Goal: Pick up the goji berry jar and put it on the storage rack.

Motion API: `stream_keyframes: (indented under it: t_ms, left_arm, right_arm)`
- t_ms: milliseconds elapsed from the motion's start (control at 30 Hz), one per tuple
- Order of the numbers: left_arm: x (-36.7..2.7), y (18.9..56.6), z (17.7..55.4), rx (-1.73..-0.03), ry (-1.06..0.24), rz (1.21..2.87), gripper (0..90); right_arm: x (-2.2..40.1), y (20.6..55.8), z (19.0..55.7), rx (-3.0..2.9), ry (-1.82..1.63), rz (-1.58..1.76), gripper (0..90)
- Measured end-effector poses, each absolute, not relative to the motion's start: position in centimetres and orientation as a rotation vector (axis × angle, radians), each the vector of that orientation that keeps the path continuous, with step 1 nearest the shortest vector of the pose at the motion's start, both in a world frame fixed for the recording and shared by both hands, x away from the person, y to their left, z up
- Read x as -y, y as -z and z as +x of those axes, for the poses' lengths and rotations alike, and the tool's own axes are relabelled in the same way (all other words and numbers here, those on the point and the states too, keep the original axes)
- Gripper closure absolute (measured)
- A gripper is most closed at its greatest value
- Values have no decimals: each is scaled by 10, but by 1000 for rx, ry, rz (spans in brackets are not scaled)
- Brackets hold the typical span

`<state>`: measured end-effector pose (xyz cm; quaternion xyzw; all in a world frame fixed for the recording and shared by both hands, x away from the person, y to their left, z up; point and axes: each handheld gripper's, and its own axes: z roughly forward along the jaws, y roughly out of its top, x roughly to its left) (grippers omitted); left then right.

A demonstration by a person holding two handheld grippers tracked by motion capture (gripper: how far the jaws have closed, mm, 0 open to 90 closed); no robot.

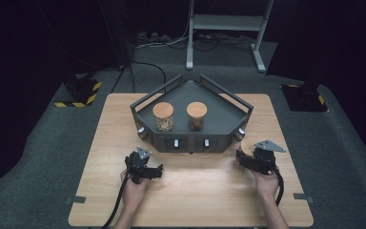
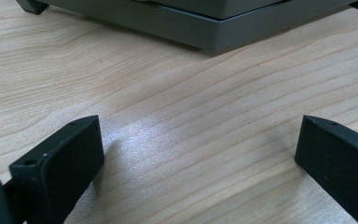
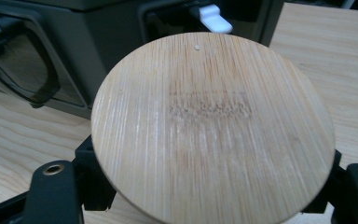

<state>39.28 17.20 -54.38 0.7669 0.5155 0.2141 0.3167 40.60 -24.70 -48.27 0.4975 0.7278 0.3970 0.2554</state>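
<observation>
round wooden lid [image 3: 213,128] clamped in the right gripper [image 3: 205,186] (by its edges).

Place: a laboratory or recording studio set up for manipulation trials.
Surroundings: black, unlit walls are seen on all sides; light is cast on the work area alone.
Floor: grey carpet [image 1: 38,157] is laid throughout.
Table: one pale wooden table [image 1: 195,200] is placed centrally; grey tape tabs [image 1: 75,199] are fixed at its near corners.
Floor markings: yellow-and-black hazard tape [image 1: 78,102] is applied to dark stand bases at left and right.
Equipment: a grey metal frame [image 1: 226,24] is stood at the back, and cables [image 1: 147,67] are run across the carpet.
Fixture: a dark angular tray rig [image 1: 145,102] with white latches is set on the table.
</observation>
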Motion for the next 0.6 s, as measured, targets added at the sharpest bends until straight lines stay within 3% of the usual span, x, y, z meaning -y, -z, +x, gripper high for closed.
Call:
stream_keyframes:
  t_ms: [600]
  left_arm:
    - [-172,544,393,-1356,-563,2020,13]
  right_arm:
    - [239,453,401,-2040,-1114,1264,262]
